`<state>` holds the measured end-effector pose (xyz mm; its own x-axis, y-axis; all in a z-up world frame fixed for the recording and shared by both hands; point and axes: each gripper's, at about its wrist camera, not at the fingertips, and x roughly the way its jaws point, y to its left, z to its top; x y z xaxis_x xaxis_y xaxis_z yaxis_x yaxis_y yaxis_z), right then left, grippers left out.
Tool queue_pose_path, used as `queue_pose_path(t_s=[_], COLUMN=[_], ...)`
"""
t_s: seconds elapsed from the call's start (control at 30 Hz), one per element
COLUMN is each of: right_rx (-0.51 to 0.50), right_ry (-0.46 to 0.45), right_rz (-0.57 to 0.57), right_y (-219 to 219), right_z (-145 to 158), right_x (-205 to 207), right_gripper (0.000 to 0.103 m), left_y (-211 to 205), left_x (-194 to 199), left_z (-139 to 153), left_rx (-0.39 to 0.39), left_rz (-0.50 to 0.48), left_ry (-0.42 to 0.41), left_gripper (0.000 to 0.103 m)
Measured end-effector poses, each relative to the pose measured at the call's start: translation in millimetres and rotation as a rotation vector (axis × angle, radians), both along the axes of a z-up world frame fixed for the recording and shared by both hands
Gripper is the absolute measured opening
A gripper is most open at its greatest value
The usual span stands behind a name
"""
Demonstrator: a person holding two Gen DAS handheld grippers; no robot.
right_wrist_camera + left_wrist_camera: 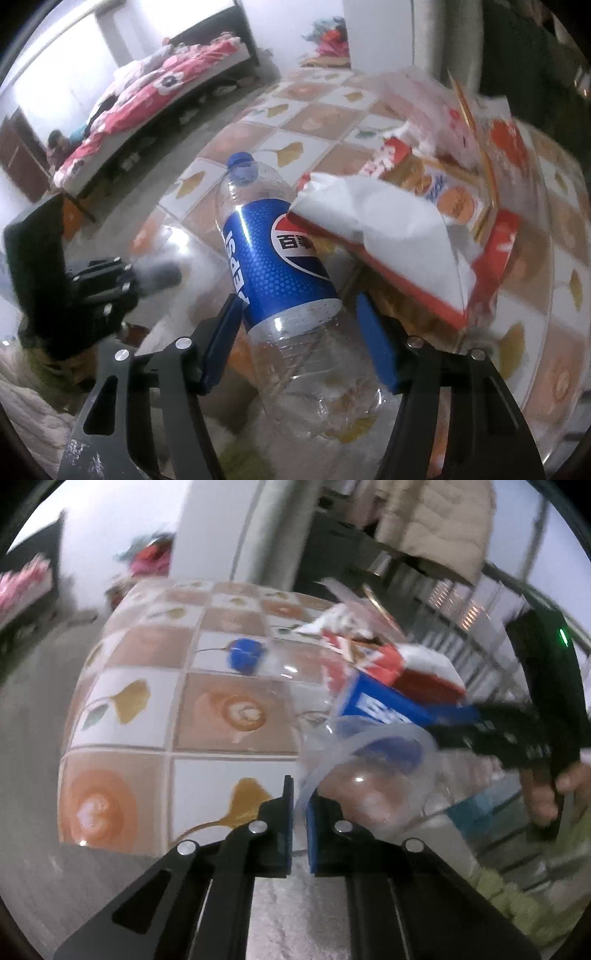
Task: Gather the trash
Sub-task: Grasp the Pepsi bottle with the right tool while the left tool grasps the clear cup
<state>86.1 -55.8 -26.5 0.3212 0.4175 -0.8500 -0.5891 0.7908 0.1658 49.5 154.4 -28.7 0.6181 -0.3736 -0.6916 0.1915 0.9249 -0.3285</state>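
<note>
On the tablecloth — clear, blue-labelled bottle

Left wrist view: close, angled down along own fingers over table edge. Right wrist view: close, steeper, over same table. Shared: bottle, red carton, tiled cloth. Each view catches opposite gripper.

bottle: clear, blue label, capped | lying on table, beside torn carton
</note>
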Motion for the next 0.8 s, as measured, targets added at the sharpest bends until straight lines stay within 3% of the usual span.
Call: queue_pose_path(t_s=[0.2, 0.57, 0.73, 0.8], right_rx=[0.032, -0.002, 0.031, 0.046], right_ry=[0.136, 0.152, 0.193, 0.206], right_rz=[0.005, 0.014, -0.004, -0.002], right_y=[2.2, 28.1, 32.2, 32.8], right_z=[-2.9, -13.2, -18.1, -19.0], right_x=[0.6, 16.6, 22.1, 21.6], right_gripper=[0.062, 0.074, 0.073, 0.061], left_y=[24.0, 31.7, 33.1, 33.2], left_x=[9.5, 8.3, 7.7, 7.6], left_z=[-1.5, 0.2, 0.1, 0.3], left_rx=[-0.059, -0.061, -0.058, -0.058], left_rz=[0.095, 0.123, 0.131, 0.13], left_ry=[0.06, 0.067, 0.062, 0.06], left_gripper=[0.005, 0.005, 0.005, 0.005])
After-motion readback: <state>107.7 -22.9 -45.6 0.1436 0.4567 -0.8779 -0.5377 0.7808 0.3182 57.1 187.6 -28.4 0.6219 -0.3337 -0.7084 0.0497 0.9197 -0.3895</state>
